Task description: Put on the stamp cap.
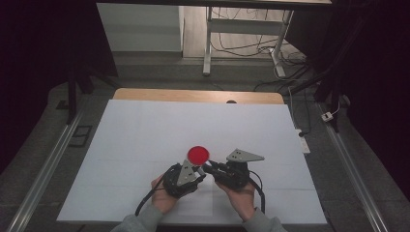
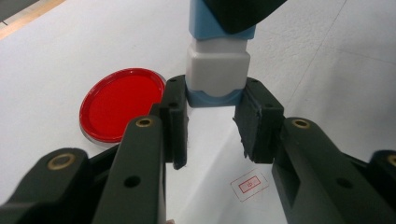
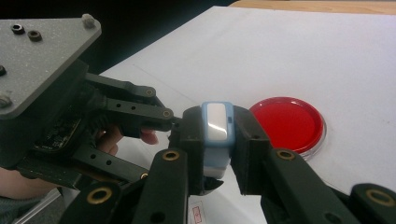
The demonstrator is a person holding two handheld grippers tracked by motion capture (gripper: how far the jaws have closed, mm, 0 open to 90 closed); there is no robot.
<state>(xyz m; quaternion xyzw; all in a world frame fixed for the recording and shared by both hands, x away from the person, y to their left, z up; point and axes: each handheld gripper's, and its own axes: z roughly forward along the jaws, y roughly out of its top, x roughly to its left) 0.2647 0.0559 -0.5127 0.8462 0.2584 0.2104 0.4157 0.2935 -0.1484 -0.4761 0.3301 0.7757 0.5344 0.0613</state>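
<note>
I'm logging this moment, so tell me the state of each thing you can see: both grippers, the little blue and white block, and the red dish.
Right gripper: shut on the blue and white block, held off the table.
Left gripper: open, jaws either side of the block's end.
Red dish: flat on the white table, untouched.

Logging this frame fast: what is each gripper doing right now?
Left gripper: open, jaws either side of the small blue-and-white plastic block's end.
Right gripper: shut on that block.

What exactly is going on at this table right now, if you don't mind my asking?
A person works with two hand-held grippers. The right gripper is shut on a small blue-and-white block, holding it out between the open jaws of the left gripper. A red dish lies on the white table just beyond.
</note>
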